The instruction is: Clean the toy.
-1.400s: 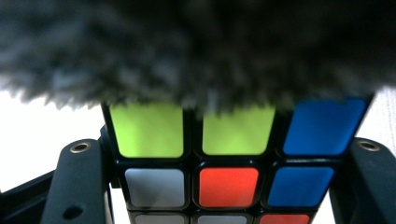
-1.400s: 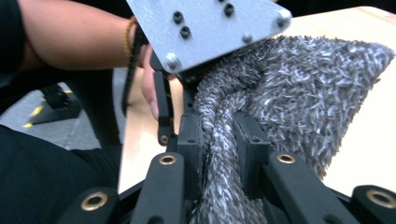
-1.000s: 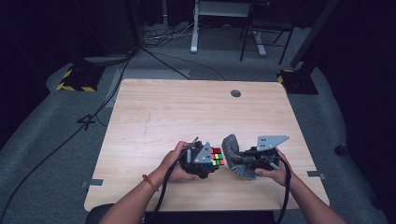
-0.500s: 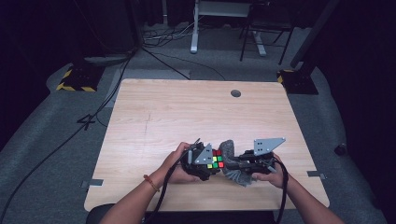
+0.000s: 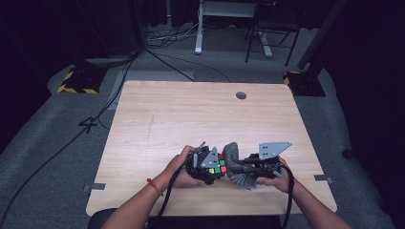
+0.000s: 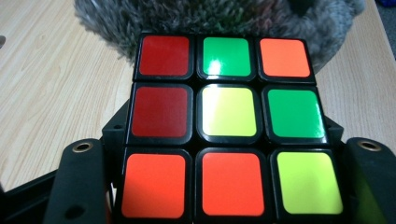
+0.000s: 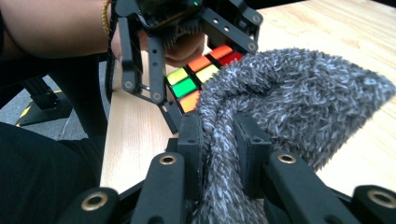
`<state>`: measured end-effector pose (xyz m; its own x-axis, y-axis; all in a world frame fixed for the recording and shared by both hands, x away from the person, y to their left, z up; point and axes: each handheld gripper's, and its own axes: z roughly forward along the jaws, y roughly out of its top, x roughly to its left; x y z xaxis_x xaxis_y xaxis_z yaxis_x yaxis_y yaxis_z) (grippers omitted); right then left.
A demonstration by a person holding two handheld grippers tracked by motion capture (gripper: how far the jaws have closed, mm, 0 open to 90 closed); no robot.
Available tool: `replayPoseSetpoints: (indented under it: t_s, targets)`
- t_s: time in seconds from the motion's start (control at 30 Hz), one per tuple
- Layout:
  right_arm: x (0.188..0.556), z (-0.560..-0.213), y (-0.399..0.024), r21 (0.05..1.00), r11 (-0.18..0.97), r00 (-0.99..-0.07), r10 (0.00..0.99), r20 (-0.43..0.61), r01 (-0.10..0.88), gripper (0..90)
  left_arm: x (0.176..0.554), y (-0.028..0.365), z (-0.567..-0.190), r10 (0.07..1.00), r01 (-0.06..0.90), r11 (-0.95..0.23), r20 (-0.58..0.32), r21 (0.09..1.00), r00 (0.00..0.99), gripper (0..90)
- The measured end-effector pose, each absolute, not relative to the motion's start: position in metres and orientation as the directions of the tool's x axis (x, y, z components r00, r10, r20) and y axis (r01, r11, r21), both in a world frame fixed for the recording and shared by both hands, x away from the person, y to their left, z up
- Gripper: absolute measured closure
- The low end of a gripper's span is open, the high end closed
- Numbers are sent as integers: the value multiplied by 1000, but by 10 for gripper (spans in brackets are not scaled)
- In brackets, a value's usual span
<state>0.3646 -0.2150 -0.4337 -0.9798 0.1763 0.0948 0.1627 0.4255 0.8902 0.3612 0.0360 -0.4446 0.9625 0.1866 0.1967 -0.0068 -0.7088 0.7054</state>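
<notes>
Cloth meets cube at the table's near edge

Now the left gripper (image 5: 206, 167) has its two black jaws closed on a Rubik's cube (image 6: 227, 126); its jaws have just been opening a touch and closing again with the cube between them. In the left gripper view the cube's facing side reads, row by row, red, green, orange; red, yellow, green; orange, orange, yellow, and the jaws flank its lower corners. The person's left hand (image 5: 179, 167) wraps the gripper's body, a thin band on the wrist, with the cable trailing back toward the table's near edge.

The right gripper (image 5: 248, 168) is pinched tight on a fold of grey fluffy cloth (image 7: 289, 102). In the right gripper view the two pads squeeze a narrow ridge of the fabric between them, and the rest of the cloth billows forward and to the right, lying against the cube's side. A grey three-cornered plate (image 5: 273, 149) rides on top of this gripper, and the right hand (image 5: 277, 179) holds it from behind.

From the high view, cube and cloth touch between the two grippers, near the front edge of the wooden table (image 5: 191, 114), slightly right of centre. A round grommet hole (image 5: 241, 95) sits well apart at the far side. Cables (image 5: 71, 138) run over the grey carpet to the left.
</notes>
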Motion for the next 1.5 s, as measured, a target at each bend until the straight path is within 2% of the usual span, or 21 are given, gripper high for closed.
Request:
replayPoseSetpoints:
  t_s: [0.27, 0.4, 0.57, 0.9, 1.1, 1.37, 1.5]
  targets:
    - [362, -428, -212, 893, 427, -980, 188, 67, 143, 754, 363, 38, -444, 192, 7, -690, 173, 724, 966, 331]
    - [368, -439, -212, 858, 483, -971, 227, 69, 174, 755, 362, 43, -434, 183, -3, -630, 152, 777, 971, 332]
    - [372, -447, -210, 829, 521, -967, 237, 88, 203, 754, 362, 47, -430, 211, 2, -636, 172, 771, 962, 332]
    - [361, -423, -216, 901, 414, -980, 189, 54, 130, 754, 362, 37, -440, 180, -10, -683, 182, 730, 967, 332]
    - [363, -422, -215, 908, 397, -981, 185, 62, 133, 755, 361, 35, -442, 187, 3, -674, 166, 738, 968, 329]
    - [358, -421, -208, 904, 413, -986, 159, 48, 111, 758, 359, 28, -446, 169, -16, -708, 192, 706, 967, 331]
    - [360, -422, -210, 907, 403, -983, 178, 55, 123, 757, 360, 30, -445, 181, -5, -699, 183, 716, 966, 333]
